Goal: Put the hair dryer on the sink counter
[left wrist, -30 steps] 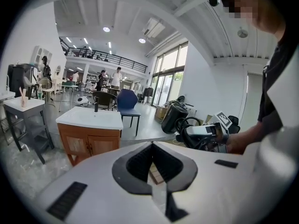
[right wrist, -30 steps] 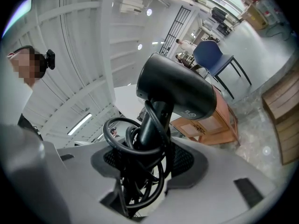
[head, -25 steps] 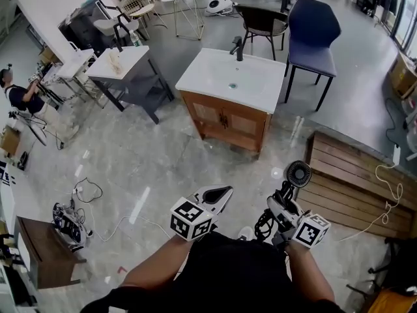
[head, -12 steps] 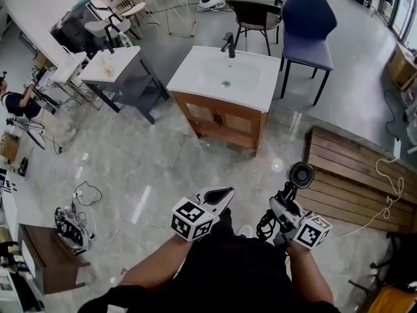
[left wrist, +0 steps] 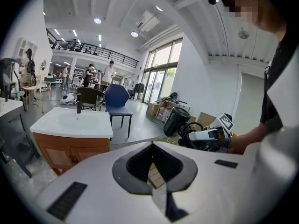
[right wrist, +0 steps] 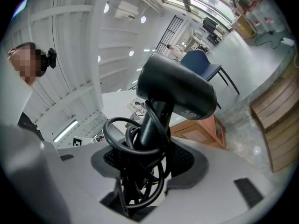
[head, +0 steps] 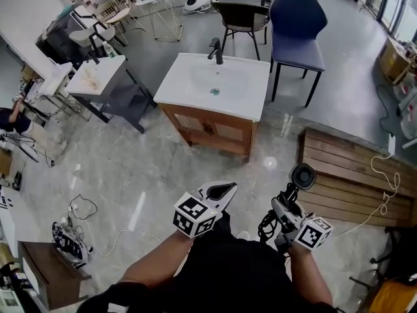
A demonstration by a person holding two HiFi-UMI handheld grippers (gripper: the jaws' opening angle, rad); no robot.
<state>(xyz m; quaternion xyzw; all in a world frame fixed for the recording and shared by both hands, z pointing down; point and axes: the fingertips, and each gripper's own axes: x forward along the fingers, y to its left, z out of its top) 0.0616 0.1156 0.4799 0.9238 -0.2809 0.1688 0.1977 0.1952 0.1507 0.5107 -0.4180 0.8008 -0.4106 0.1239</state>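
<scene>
The right gripper [head: 283,205] [right wrist: 149,158] is clamped on the handle of the black hair dryer [head: 303,176] [right wrist: 177,90]. The dryer stands upright out of the jaws, with its round grille facing up toward the head camera. Its cord [right wrist: 122,133] is coiled in loops around the handle, and some of the loops seem to be caught between the jaws as well.

The left gripper [head: 225,192] [left wrist: 152,146] is just beside it, with its jaws closed together and nothing in them.

Both are held low in front of the person, above the marble floor [head: 150,168]. They are well apart from the sink counter [head: 251,103] [left wrist: 96,130]. The counter is a white top on a wooden cabinet [head: 215,130], with a dark faucet [head: 215,49] at its far edge. A blue chair [head: 296,25] stands beyond the counter's far right corner. A slatted wooden bench [head: 352,175] lies just to the right of the dryer.
</scene>
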